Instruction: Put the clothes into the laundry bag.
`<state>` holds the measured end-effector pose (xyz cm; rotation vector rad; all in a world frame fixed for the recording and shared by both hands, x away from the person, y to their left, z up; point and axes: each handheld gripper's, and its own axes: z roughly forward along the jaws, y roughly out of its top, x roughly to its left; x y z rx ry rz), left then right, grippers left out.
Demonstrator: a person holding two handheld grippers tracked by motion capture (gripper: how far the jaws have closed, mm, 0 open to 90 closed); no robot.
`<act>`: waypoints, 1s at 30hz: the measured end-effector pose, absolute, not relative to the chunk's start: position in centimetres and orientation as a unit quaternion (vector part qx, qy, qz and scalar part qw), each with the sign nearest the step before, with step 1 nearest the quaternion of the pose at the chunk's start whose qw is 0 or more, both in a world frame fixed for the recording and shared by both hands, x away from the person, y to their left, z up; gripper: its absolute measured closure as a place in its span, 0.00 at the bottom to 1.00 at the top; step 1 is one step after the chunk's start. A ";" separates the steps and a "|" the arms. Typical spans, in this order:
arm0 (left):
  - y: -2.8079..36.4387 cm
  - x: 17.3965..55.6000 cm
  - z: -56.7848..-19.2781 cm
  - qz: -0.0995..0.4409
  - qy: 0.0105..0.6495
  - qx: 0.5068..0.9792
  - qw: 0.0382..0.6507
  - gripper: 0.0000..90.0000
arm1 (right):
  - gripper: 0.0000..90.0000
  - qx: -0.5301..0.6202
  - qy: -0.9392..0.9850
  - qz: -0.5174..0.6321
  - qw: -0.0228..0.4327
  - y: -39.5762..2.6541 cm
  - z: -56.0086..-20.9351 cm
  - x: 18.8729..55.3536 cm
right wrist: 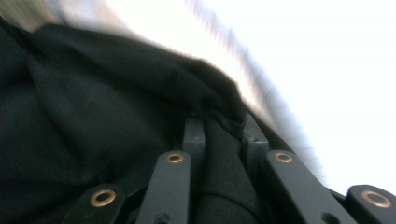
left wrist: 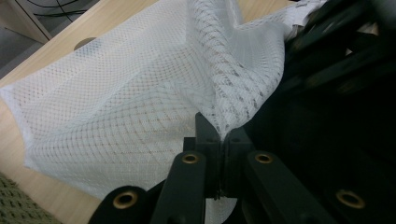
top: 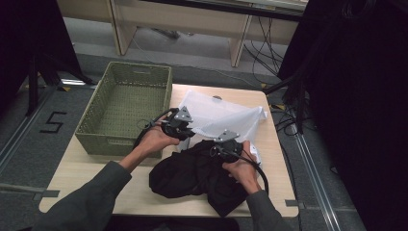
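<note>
1. High view: my left tongs [top: 185, 131] and right tongs [top: 222, 144] sit mid-frame, forearms rising from the bottom edge. The green basket [top: 126, 109] at upper left holds nothing; the white mesh bag [top: 219, 117] and black garment [top: 197, 175] lie on the surface [top: 96, 168].
2. Left gripper view: my left tongs [left wrist: 223, 136] are pinched tight on the mesh bag [left wrist: 116, 107], centre frame.
3. Right gripper view: my right tongs [right wrist: 223, 126] have black garment [right wrist: 93, 112] between the jaws, narrow gap, pressing on the cloth.
</note>
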<state>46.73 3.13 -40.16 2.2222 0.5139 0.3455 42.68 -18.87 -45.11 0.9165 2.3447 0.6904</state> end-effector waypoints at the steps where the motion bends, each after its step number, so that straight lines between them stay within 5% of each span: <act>1: 3.1 46.7 -40.2 0.135 0.202 0.882 0.404 0.97 | 0.86 0.356 0.869 0.235 0.252 -18.9 -46.4 43.1; 5: 3.0 46.7 -40.5 0.130 0.200 0.884 0.403 0.97 | 0.83 0.375 0.864 0.219 0.257 -19.6 -47.4 44.4; 11: 3.1 47.4 -40.7 0.128 0.205 0.884 0.400 0.97 | 0.50 0.391 0.844 0.284 0.234 -20.1 -42.8 42.1; 18: 3.1 48.3 -40.6 0.127 0.215 0.882 0.400 0.97 | 0.45 0.305 0.855 0.394 0.141 -17.0 -40.5 38.3; 26: 3.5 49.1 -40.9 0.119 0.226 0.879 0.403 0.97 | 0.39 0.230 0.898 0.369 0.070 -11.0 -44.1 35.6; 30: 3.5 49.2 -41.0 0.114 0.231 0.879 0.402 0.97 | 0.34 0.192 0.914 0.351 0.071 -8.6 -46.0 34.6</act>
